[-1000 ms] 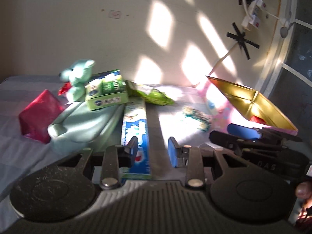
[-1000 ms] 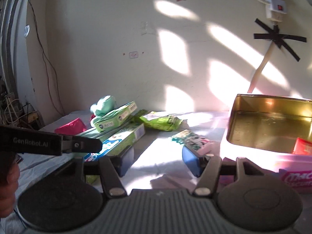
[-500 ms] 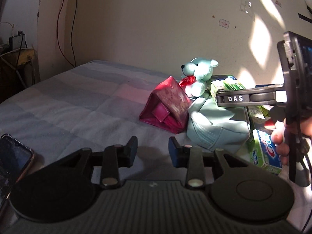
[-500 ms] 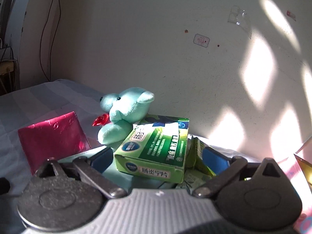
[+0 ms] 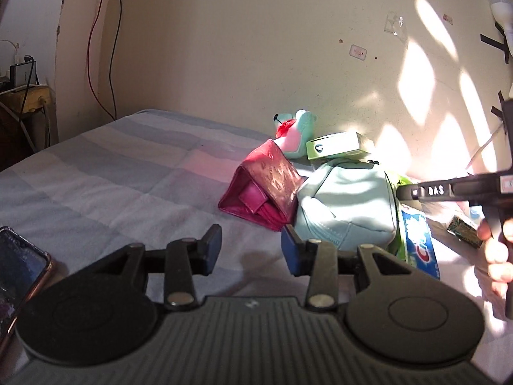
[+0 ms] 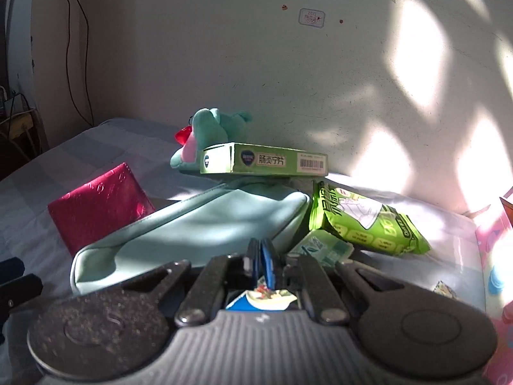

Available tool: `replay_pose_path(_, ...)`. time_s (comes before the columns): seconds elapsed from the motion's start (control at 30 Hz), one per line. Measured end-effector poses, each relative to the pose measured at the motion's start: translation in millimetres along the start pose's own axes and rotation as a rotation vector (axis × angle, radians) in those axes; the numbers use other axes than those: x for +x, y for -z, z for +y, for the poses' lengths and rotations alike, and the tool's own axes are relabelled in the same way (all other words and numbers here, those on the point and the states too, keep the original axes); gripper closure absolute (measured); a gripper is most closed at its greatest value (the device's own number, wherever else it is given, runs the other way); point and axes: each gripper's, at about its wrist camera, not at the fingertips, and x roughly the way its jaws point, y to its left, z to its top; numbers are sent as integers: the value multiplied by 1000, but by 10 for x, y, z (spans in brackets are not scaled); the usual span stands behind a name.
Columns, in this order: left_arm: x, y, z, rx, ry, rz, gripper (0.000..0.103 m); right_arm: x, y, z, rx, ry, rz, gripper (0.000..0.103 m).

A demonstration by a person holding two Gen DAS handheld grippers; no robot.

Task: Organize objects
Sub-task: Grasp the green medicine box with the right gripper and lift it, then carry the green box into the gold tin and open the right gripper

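The left tongs (image 5: 251, 248) are hovering over the bed (image 5: 105, 189), their jaws opening with nothing between them, just in front of the mint pouch (image 5: 348, 207). The right tongs (image 6: 261, 258) are sitting fully closed, empty, against the near edge of that pouch (image 6: 198, 224). A green medicine box (image 6: 264, 162) is lying on the pouch, a red wallet (image 6: 96, 205) is leaning at its left, a teal plush (image 6: 211, 128) is sitting behind it, and a lime snack bag (image 6: 362, 221) is lying at its right.
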Motion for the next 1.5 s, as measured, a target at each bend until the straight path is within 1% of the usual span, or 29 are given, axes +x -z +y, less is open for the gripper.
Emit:
replay_pose_path(0.03,-12,-75,-16,-13,23,-3,60,-64,32,-38,-8,-1,-11,98)
replay_pose_path(0.1,10,-271,-48,-31,68,-19,56,-156,40,-128,-18,-8,-31,93)
replay_pose_path(0.13,71,-410,-74,-44,104,-4,48,-179,13,-181,-16,-15,-37,92)
replay_pose_path(0.17,147,-533,-96,-64,142,25,44,-185,-50,-239,-9,-22,-46,87)
replay_pose_path(0.2,268,-671,-136,-100,192,61,43,-178,-155,-307,12,-27,-62,77)
replay_pose_path(0.23,380,-786,-177,-126,232,86,43,-165,-257,-389,39,-39,-73,72)
replay_pose_path(0.27,501,-896,-226,-147,257,114,43,-116,-419,-526,90,-82,-76,61)
replay_pose_path(0.3,613,-986,-263,-175,269,141,43,-15,-603,-681,153,-141,-66,45)
replay_pose_path(0.37,851,-1101,-295,-264,296,197,43,226,-868,-946,277,-156,-64,39)
replay_pose_path(0.43,1096,-1162,-300,-357,280,241,43,568,-1048,-1189,397,-216,0,38)
replay_pose_path(0.47,1207,-1179,-306,-389,267,253,43,822,-1097,-1342,487,-269,52,39)
replay_pose_path(0.53,1437,-1201,-328,-432,254,288,43,1192,-1127,-1512,590,-308,120,39)
replay_pose_path(0.6,1655,-1195,-350,-465,258,335,43,1482,-1126,-1606,631,-306,154,39)
replay_pose_path(0.63,1749,-1176,-365,-481,248,355,40,1587,-1119,-1627,642,-317,167,39)
replay_pose_path(0.67,1826,-1155,-374,-499,242,369,38,1683,-1108,-1640,655,-341,182,39)
replay_pose_path(0.73,1943,-1108,-408,-527,257,382,39,1863,-1065,-1635,694,-426,223,39)
replay_pose_path(0.77,1978,-1087,-426,-540,266,383,42,1908,-1042,-1609,703,-466,241,44)
replay_pose_path(0.8,1991,-1072,-447,-543,274,378,44,1943,-1007,-1551,704,-525,270,58)
replay_pose_path(0.83,1984,-1060,-468,-532,260,380,48,1926,-986,-1505,698,-537,275,61)
replay_pose_path(0.9,1929,-1028,-487,-494,247,371,53,1781,-959,-1444,681,-542,244,64)
replay_pose_path(0.93,1886,-1006,-471,-492,262,373,65,1675,-954,-1441,683,-562,227,66)
replay_pose_path(0.97,1839,-981,-452,-504,292,392,74,1577,-946,-1432,683,-573,216,69)
replay_pose_path(1.03,1640,-938,-459,-505,337,399,74,1367,-927,-1386,659,-561,191,70)
replay_pose_path(1.1,1349,-906,-545,-437,332,368,74,1061,-847,-1325,634,-561,163,70)
replay_pose_path(1.17,1035,-844,-631,-391,359,350,74,728,-705,-1301,623,-558,120,70)
replay_pose_path(1.23,704,-744,-711,-357,400,349,74,361,-447,-1308,648,-563,74,70)
replay_pose_path(1.3,389,-615,-811,-305,430,356,74,-31,-60,-1410,702,-569,51,70)
replay_pose_path(1.4,163,-416,-1008,-222,468,376,74,-615,556,-1569,781,-570,32,70)
replay_pose_path(1.5,-128,-103,-1254,-130,513,424,74,-1052,1178,-1598,841,-542,33,69)
